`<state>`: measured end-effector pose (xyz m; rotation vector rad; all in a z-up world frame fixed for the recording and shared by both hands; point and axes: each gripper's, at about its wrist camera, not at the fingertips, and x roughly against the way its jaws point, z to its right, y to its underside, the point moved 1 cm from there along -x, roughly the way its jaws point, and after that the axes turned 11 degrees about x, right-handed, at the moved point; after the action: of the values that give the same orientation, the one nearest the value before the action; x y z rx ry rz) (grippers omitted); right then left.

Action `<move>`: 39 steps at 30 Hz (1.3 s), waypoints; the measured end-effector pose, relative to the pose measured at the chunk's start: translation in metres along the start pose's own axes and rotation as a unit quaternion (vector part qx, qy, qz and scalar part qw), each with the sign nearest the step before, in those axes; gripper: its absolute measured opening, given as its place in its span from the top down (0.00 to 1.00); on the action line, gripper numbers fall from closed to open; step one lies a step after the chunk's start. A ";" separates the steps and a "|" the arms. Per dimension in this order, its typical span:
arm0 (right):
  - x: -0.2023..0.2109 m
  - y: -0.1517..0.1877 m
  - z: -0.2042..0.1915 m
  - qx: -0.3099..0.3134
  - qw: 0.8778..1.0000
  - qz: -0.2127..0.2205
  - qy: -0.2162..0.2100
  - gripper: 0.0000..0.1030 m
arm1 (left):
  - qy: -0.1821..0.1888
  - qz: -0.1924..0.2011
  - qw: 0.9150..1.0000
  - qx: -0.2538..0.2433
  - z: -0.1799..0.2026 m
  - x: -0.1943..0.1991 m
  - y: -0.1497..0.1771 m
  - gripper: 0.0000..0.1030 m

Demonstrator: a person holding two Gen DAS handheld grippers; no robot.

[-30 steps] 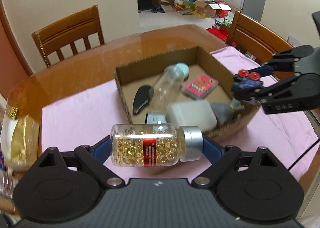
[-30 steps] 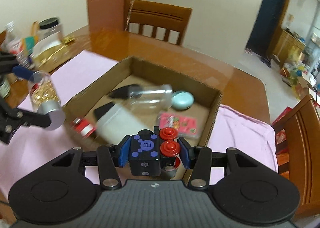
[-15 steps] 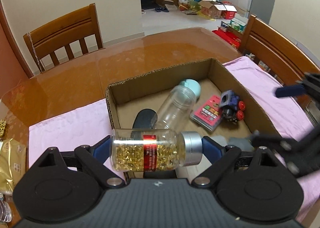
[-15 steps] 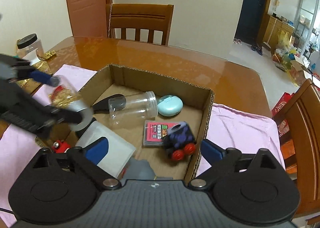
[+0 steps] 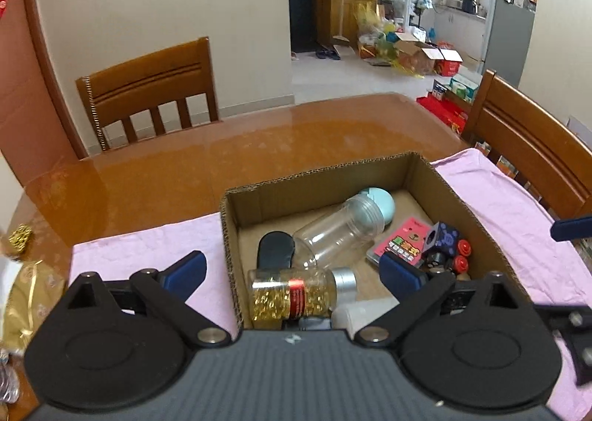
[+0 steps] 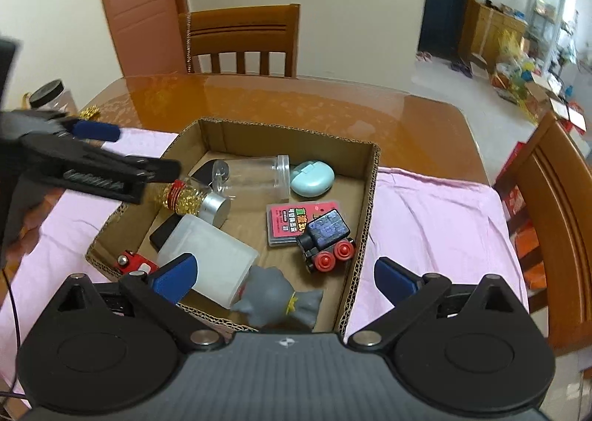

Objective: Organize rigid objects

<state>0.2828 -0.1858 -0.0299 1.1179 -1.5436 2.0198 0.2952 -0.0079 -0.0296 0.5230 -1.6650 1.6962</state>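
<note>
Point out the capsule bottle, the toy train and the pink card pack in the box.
capsule bottle (image 5: pixel 292 294), left wrist view, on its red label band.
toy train (image 6: pixel 326 236), right wrist view, on its dark blue body.
pink card pack (image 6: pixel 286 218), right wrist view, on its printed pink face.

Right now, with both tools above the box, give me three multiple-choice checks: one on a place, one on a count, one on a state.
1. Where is the gold capsule bottle?
A. in the left tool
B. lying in the cardboard box
C. on the pink cloth

2. How many red wheels show on the toy train in the right wrist view?
A. two
B. four
C. none

3. How does the right tool stand?
A. shut on the train
B. shut, empty
C. open, empty

Answers: 1 B, it lies in the box, the left tool spread clear of it. 2 A, two red discs show. 3 C, the blue pads are wide apart with nothing between.
</note>
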 end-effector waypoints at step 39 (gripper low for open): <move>0.047 0.005 -0.023 -0.088 0.992 -0.050 0.072 0.00 | -0.083 -0.058 0.991 0.090 0.018 0.087 0.036 0.04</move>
<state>0.2421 -0.1744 0.0010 0.9408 -1.5276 1.8173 0.2070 -0.0059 0.0087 0.8521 -1.5686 1.7667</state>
